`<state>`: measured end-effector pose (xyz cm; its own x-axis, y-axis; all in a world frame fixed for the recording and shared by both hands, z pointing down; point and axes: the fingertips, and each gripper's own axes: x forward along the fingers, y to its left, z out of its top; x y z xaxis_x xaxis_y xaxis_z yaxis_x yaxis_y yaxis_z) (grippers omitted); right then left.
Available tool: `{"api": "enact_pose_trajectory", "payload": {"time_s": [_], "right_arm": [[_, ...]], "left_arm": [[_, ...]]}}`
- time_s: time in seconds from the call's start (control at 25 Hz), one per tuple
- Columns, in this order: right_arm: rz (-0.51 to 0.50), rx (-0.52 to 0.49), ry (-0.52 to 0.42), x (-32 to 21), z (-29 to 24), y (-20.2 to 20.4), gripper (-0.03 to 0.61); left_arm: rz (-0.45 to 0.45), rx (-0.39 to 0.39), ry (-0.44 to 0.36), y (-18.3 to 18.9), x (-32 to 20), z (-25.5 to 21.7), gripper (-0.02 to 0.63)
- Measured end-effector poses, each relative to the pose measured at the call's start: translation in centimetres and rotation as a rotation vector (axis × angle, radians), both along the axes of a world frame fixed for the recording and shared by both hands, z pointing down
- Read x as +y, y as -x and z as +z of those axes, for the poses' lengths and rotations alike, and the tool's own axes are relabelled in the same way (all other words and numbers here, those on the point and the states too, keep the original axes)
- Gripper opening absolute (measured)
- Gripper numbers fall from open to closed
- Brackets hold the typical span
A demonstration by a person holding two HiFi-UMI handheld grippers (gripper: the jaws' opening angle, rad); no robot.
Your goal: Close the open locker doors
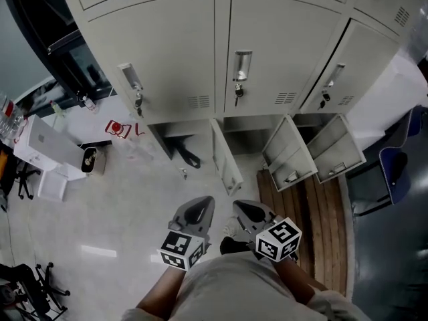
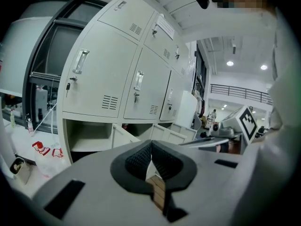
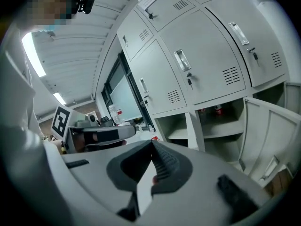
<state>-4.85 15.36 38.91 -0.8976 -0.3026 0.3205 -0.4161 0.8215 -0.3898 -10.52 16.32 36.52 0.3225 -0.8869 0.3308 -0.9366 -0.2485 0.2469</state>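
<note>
Along the bottom edge of the locker bank (image 1: 160, 52), in the head view, three doors hang ajar over the floor. The left open door (image 1: 226, 158) shows nearly edge-on, while the middle open door (image 1: 289, 154) and right open door (image 1: 338, 149) swing wide above the wooden strip (image 1: 314, 212); the upper row is shut. The left gripper (image 1: 195, 214) and right gripper (image 1: 253, 212) sit side by side close to the person's body, well apart from any door, likely a ready stance with no push begun. In the left gripper view, its jaws are pressed together with nothing between them, pointing towards the bottom row. In the right gripper view, the jaws likewise meet empty, which suits nudging a door rather than grasping it.
</note>
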Motion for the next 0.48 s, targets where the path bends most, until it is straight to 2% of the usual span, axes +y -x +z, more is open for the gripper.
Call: {"api": "enact_pose_trajectory", "payload": {"time_s": [0.2, 0.48], "right_arm": [[0.001, 0.003, 0.004, -4.6, 0.3, -0.9, 0.025], [-0.030, -0.011, 0.028, -8.2, 0.8, -1.4, 0.025]], "left_arm": [[-0.020, -0.001, -0.013, -0.4, -4.0, -0.2, 0.015], [-0.043, -0.003, -0.009, -1.0, -7.3, -0.2, 0.015]]}}
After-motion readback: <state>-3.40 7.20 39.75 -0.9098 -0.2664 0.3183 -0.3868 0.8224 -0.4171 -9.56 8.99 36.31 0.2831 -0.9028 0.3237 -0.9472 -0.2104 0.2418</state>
